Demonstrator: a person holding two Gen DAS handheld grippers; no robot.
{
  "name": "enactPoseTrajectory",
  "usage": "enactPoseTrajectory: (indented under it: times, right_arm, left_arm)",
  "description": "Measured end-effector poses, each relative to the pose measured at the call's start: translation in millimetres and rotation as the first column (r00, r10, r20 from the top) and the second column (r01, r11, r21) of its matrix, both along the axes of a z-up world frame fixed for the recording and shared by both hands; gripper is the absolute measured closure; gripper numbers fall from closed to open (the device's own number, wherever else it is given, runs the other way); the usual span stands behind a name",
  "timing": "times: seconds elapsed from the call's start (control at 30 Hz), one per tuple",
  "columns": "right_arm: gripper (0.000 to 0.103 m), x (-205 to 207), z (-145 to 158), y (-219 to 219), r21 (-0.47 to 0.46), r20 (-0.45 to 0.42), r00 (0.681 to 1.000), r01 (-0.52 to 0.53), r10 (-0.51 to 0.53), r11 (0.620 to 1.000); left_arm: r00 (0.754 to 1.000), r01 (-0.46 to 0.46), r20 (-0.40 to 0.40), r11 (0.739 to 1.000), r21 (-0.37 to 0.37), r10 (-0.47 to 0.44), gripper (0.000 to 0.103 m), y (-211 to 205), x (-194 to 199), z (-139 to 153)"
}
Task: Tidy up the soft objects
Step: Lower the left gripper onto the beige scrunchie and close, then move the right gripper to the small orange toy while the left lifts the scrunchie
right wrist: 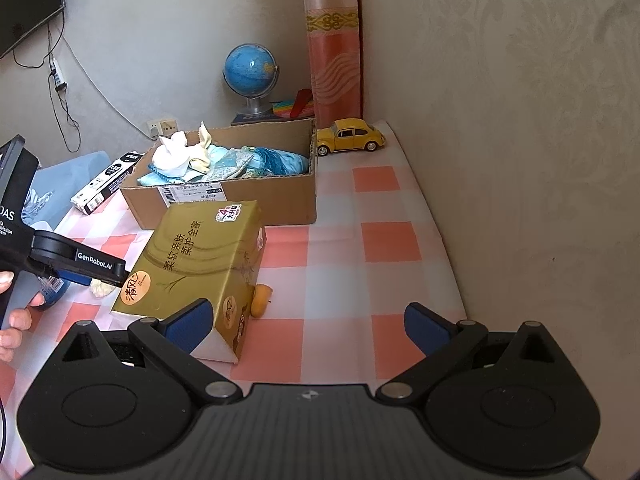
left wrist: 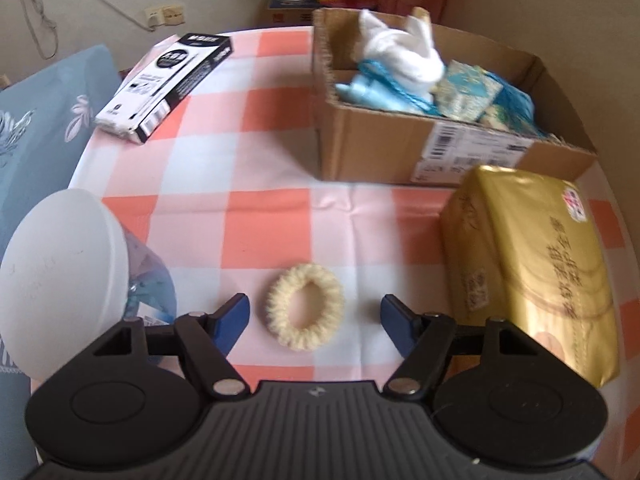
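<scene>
Left gripper [left wrist: 314, 314] jaws apart around scrunchie [left wrist: 305, 307], untouched, gold pack [left wrist: 528, 276] beside it, box [left wrist: 400, 148] beyond, right gripper [right wrist: 308, 320] wide, possibly empty.

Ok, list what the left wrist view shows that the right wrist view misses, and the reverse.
Only the left wrist view: the whole cream scrunchie lying between the left hand-held gripper's open pads, and a white dome lid.

Only the right wrist view: a yellow toy car, an orange piece and the open right hand-held gripper.

Both: cardboard box, gold tissue pack.
</scene>
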State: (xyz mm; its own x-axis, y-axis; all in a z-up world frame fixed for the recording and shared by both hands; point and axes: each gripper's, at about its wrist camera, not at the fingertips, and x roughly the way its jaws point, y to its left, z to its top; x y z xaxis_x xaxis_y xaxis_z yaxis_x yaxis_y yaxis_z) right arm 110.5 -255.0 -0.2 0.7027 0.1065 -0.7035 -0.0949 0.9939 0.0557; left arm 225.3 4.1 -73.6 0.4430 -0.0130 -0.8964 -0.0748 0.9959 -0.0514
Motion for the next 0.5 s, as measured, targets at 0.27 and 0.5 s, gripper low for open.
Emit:
enactPoseTrajectory:
  times: [0.27, 0.5]
  right_arm:
    - [0.0, 2, -2, -2, -0.005, 0.001, 1.0, 0.002, -0.002, 1.0]
    - [0.003, 5, -18, -7, -0.039, -0.002, 1.0, -0.008, 0.008, 0.999]
  left_arm:
    - [0.999, -0.011, 0.038, 1.0, -0.015, 0.012, 0.063, 3, -3, 3]
    - [0.998, -0.004, 0.059, 1.0, -0.031, 0.006, 0.065, 6, -8, 3]
